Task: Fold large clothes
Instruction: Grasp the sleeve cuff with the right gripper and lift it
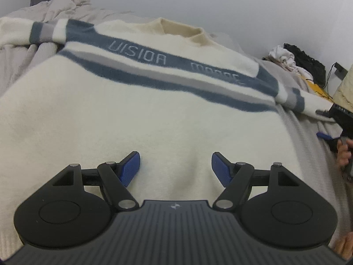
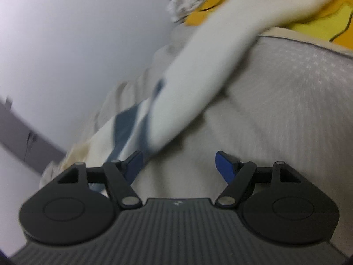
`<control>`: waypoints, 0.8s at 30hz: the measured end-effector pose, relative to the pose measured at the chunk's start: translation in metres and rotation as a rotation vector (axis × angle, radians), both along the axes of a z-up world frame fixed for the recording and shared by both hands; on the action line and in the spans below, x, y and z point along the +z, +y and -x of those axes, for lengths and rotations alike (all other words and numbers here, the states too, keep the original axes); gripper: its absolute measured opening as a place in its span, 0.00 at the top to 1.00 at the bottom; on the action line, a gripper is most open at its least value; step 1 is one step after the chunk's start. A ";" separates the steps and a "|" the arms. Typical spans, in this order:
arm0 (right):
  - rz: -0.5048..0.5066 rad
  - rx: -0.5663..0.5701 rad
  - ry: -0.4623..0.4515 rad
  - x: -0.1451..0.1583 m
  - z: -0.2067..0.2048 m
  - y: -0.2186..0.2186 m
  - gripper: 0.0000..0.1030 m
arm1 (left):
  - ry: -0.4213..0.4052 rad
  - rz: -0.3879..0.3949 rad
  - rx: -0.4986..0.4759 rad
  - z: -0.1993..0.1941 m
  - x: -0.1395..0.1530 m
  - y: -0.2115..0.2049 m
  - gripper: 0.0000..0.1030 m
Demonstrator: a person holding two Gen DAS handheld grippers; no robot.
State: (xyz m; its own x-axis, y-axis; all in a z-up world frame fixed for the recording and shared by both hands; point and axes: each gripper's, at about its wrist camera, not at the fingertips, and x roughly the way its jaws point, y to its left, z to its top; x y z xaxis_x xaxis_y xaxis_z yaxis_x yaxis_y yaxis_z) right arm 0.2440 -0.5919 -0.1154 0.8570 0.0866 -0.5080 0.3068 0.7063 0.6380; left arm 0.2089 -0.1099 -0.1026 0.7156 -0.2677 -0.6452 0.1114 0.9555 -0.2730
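Left tongs (image 1: pixel 175 167) gaping, empty — over cream knitted sweater with blue-grey stripes (image 1: pixel 141 114), flat on bed, frame centre | right tongs (image 2: pixel 178 165) gaping, empty beside sleeve (image 2: pixel 198 84) | step: first fold — next, pinch sleeve.

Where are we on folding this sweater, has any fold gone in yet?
Done: the cream sweater lies spread face up on the grey bedding, both sleeves out to the sides. No fold shows.
In hand: nothing. The left gripper is open over the lower body; the right gripper is open near the right sleeve, in a blurred view.
Left: both sleeves in, then the body folds.
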 end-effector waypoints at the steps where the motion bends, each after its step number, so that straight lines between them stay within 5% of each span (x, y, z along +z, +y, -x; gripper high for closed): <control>1: -0.006 -0.017 -0.040 -0.005 -0.006 -0.008 0.28 | -0.008 -0.011 -0.001 0.000 -0.001 -0.002 0.26; 10: 0.041 -0.128 -0.269 0.020 -0.046 -0.043 0.33 | -0.061 -0.017 0.015 -0.007 -0.008 -0.004 0.25; 16: 0.123 -0.285 -0.281 0.046 -0.048 -0.085 0.38 | -0.065 0.016 0.031 -0.008 -0.007 -0.001 0.25; 20: 0.133 -0.390 -0.251 0.050 -0.043 -0.118 0.64 | -0.070 0.004 0.031 -0.007 -0.007 -0.003 0.25; 21: 0.128 -0.408 -0.213 0.049 -0.045 -0.126 0.85 | -0.071 -0.001 0.032 -0.007 -0.007 -0.003 0.25; 24: 0.095 -0.425 -0.160 0.046 -0.045 -0.142 0.89 | -0.073 -0.009 0.039 -0.007 -0.006 -0.005 0.25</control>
